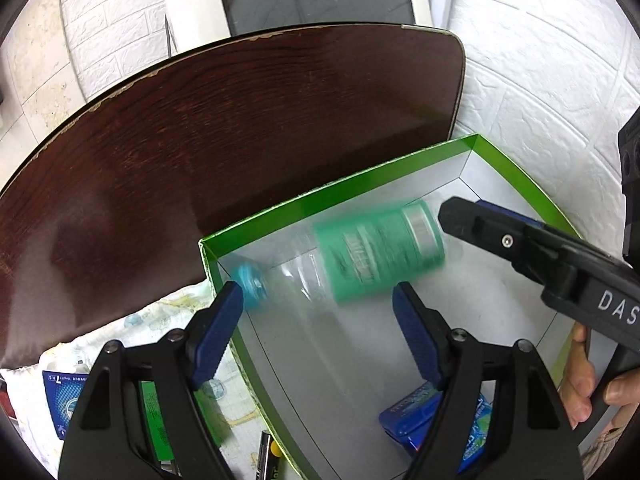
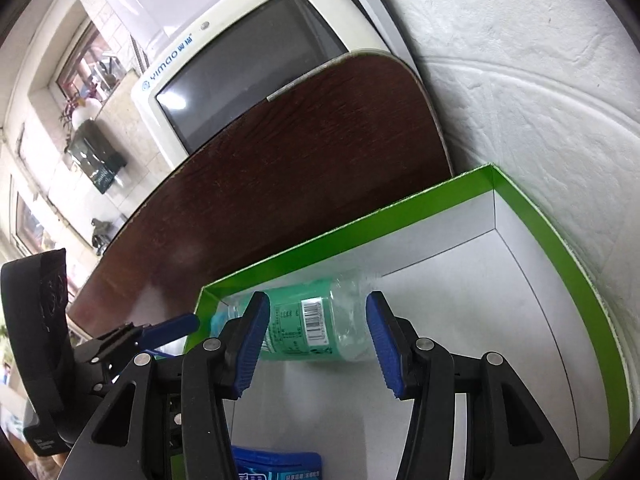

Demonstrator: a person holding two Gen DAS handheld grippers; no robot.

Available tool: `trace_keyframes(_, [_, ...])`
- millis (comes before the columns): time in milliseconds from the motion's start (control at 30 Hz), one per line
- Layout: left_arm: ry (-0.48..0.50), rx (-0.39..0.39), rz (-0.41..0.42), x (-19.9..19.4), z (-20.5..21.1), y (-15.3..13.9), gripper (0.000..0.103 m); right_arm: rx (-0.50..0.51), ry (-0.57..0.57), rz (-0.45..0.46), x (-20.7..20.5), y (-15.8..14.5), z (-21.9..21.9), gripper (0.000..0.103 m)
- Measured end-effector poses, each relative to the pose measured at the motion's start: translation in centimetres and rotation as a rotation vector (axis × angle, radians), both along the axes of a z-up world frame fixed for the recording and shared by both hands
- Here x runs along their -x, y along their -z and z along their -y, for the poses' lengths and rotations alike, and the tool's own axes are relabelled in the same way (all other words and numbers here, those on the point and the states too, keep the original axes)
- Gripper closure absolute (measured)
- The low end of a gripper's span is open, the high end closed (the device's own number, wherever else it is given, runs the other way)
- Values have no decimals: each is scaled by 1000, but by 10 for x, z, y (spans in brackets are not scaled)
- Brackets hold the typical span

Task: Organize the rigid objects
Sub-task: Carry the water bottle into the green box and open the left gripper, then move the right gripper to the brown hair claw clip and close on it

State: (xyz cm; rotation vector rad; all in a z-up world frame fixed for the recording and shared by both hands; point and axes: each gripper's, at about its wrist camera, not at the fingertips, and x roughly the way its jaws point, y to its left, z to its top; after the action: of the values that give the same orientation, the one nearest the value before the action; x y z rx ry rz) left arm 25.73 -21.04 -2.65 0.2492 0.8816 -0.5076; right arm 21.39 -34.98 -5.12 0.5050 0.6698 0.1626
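A clear plastic bottle [image 1: 360, 256] with a green label and a blue cap lies on its side inside a green-rimmed white box [image 1: 340, 188], blurred by motion. My left gripper [image 1: 318, 300] is open just above the box, jaws apart on either side of the bottle, holding nothing. My right gripper [image 2: 318, 332] is open over the same bottle [image 2: 316, 324] in the box [image 2: 400, 208]; it also shows in the left wrist view [image 1: 460, 216] at the right. A blue packet [image 1: 408, 420] lies in the box's near corner, also seen in the right wrist view [image 2: 276, 466].
The box sits on a dark wood table [image 1: 200, 140] against a white embossed wall [image 1: 540, 60]. A white-framed appliance [image 2: 240, 64] stands behind the table. Left of the box lie a cloth [image 1: 120, 332], a blue carton [image 1: 64, 400] and a battery [image 1: 268, 460].
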Motion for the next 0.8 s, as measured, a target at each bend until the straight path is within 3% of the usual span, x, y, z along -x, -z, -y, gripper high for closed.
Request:
trace_keyframes(333, [-45,25,39,22,-34,-19,26,-48,-17,65,8,2,6,51])
trace_keyframes(600, [-181,58,121,55,-119,-49,26,-22,-21,105,12,-2,3,51])
trace_keyframes(700, [-240,64,131,61,-149,-49,26,39,33,81,19,-6,-2,51])
trace_keyframes(800, [-308,88,113,64,-177,-45,26,36,10,102,34,-15,-15,51])
